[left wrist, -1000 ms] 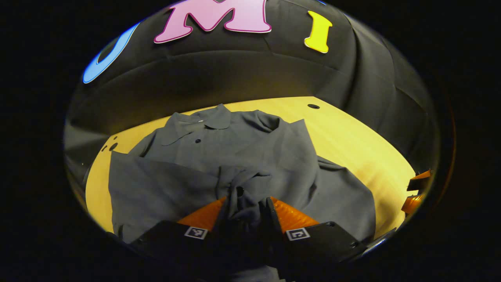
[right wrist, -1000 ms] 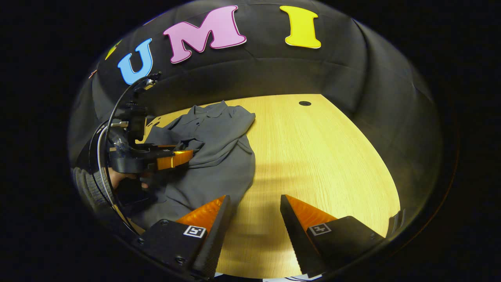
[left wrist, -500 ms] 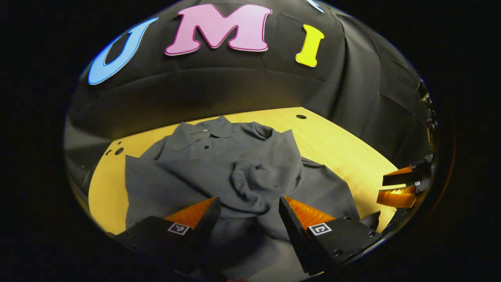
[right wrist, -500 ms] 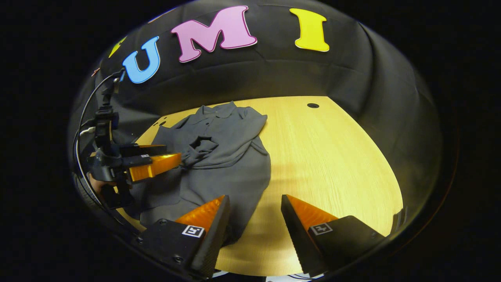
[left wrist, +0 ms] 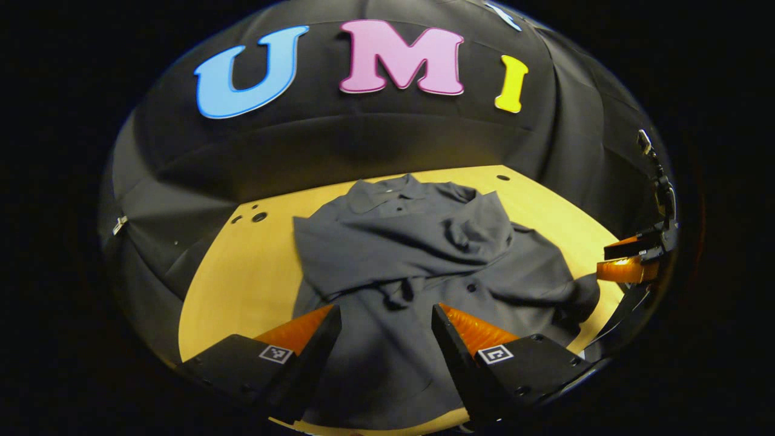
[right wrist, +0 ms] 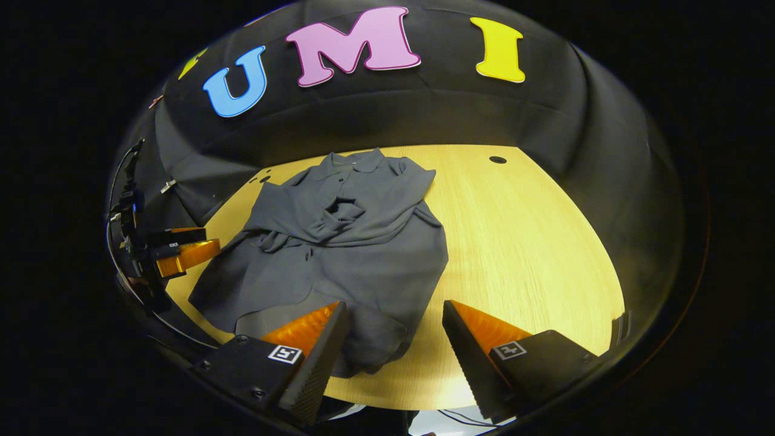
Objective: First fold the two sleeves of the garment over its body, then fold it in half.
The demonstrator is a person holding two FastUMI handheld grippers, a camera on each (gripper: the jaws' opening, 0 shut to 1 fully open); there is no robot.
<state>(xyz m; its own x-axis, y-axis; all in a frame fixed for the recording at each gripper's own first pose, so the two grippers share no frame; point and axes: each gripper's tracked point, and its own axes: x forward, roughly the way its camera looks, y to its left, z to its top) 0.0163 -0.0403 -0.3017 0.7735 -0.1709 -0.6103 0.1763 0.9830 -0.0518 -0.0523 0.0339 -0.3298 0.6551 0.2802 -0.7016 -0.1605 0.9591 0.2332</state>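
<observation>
Shirt (right wrist: 339, 242) lies toward the table's (right wrist: 521, 242) left edge, both sleeves folded over its body. Left gripper (left wrist: 385, 315) and right gripper (right wrist: 393, 309) released, holding nothing. No legible label found.

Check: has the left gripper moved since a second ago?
Yes. In the right gripper view the left gripper has let go of the sleeve and pulled back off the shirt toward the table's left edge.

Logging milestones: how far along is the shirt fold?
Done: both sleeves lie across the body of the grey shirt, bunched near its middle. In hand: nothing; the left gripper and right gripper hang open over the hem end. Left: folding the shirt in half on the wooden table.
</observation>
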